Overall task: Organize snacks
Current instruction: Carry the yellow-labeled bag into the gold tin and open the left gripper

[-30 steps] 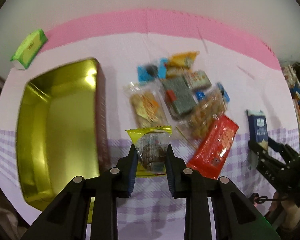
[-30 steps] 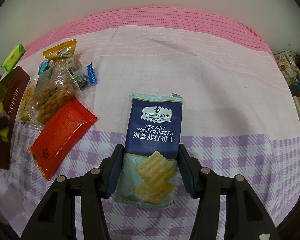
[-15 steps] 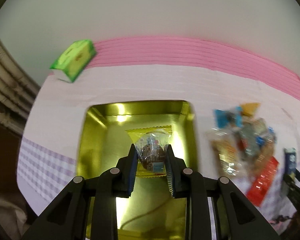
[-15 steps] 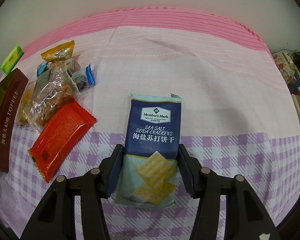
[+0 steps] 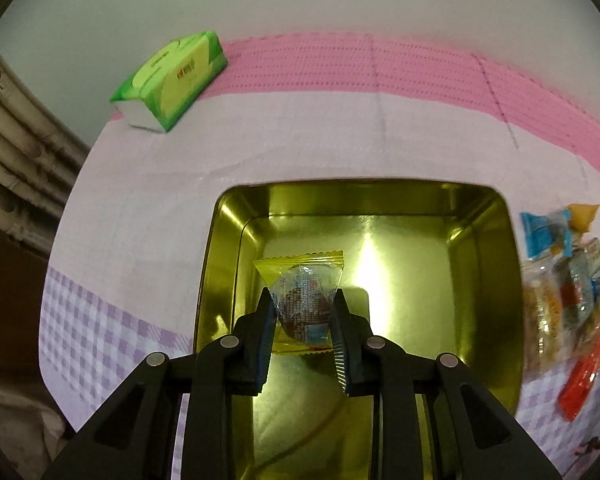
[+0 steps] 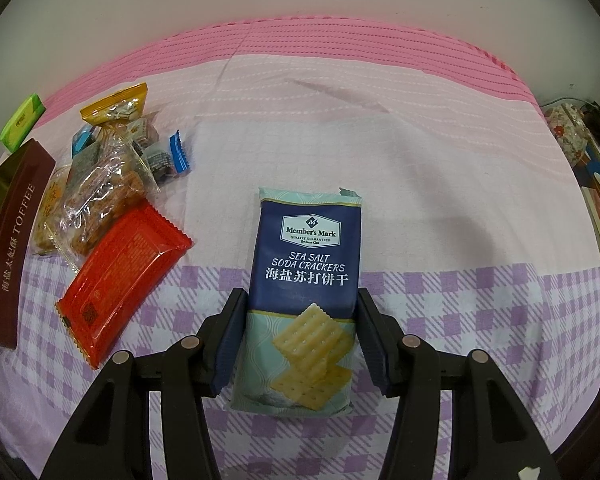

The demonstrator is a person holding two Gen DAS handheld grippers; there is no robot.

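My left gripper [image 5: 303, 320] is shut on a yellow-edged snack packet [image 5: 302, 300] with a dark round cake inside, held over the inside of the open gold tin [image 5: 484, 264]. My right gripper [image 6: 298, 334] is shut on a blue soda cracker pack [image 6: 305, 276], holding it over the checked cloth. The tin's brown side marked TOFFEE [image 6: 14, 240] shows at the left of the right wrist view.
A pile of loose snacks [image 6: 100, 184] with a red packet [image 6: 120, 280] lies right of the tin; it also shows in the left wrist view [image 5: 568, 292]. A green tissue pack [image 5: 172, 80] lies at the back left. Boxes [image 6: 596, 200] stand at the far right edge.
My left gripper carried the yellow packet left from the snack pile to above the tin, then lower into it. The right gripper with the cracker pack has stayed nearly still.
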